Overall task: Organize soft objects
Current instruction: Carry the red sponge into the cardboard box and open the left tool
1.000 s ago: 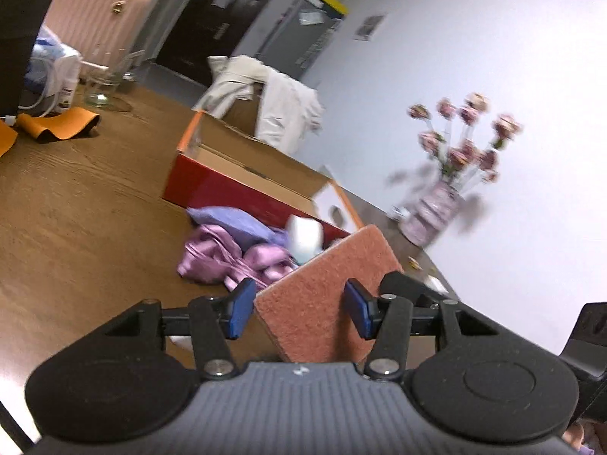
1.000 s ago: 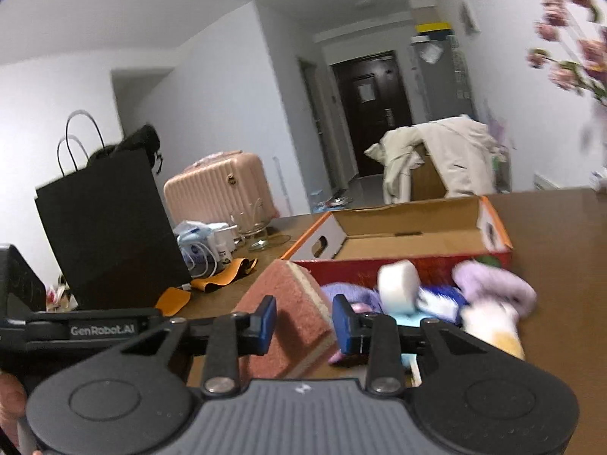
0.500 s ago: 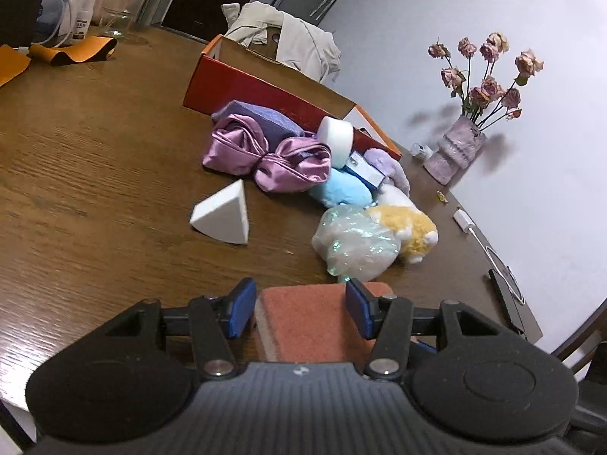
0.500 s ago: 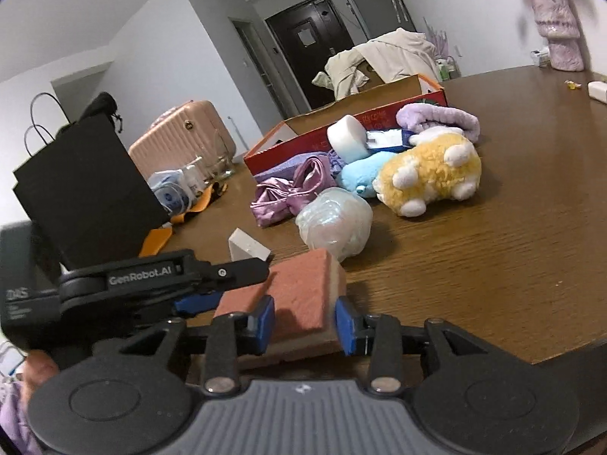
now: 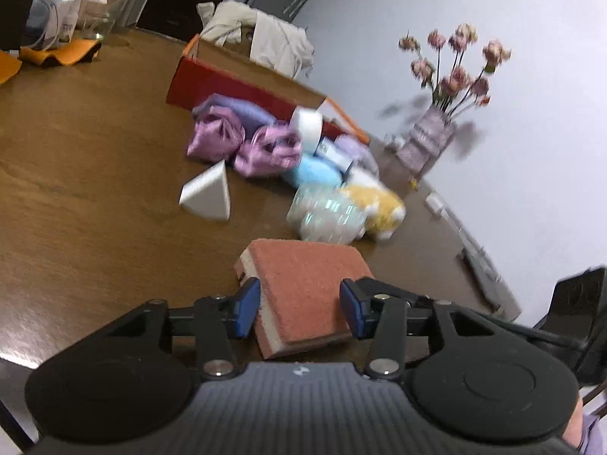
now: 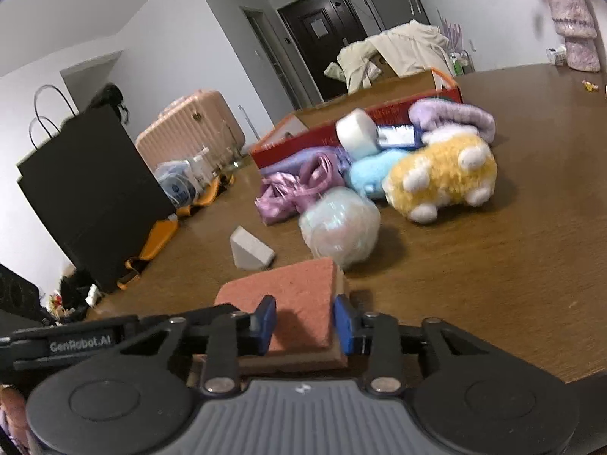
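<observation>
The sponge (image 5: 307,284) lies low at the table's (image 5: 95,189) near edge, at 6 o'clock from the pile of soft things, with the red box (image 5: 227,83) beyond at 12 o'clock. It is a flat slab: a coarse, brick-red scouring face over a pale foam layer, with square corners.

The left gripper (image 5: 299,305) has just been closing with the sponge between its jaws. Its blue pads appear to press the two long sides, though blur makes the contact hard to judge. The right gripper (image 6: 303,322) stands narrow, pinching the slab's corner end.

I judge it to be very light and springy. It should squash under a hard pinch and bend if held by one corner, so the firm side edges near the middle are the best hold. The rough face should not slip.

At 11 o'clock sits a white foam wedge (image 5: 208,193), at 1 o'clock a crinkly wrapped ball (image 6: 339,227) and a fuzzy yellow plush (image 6: 444,178).
</observation>
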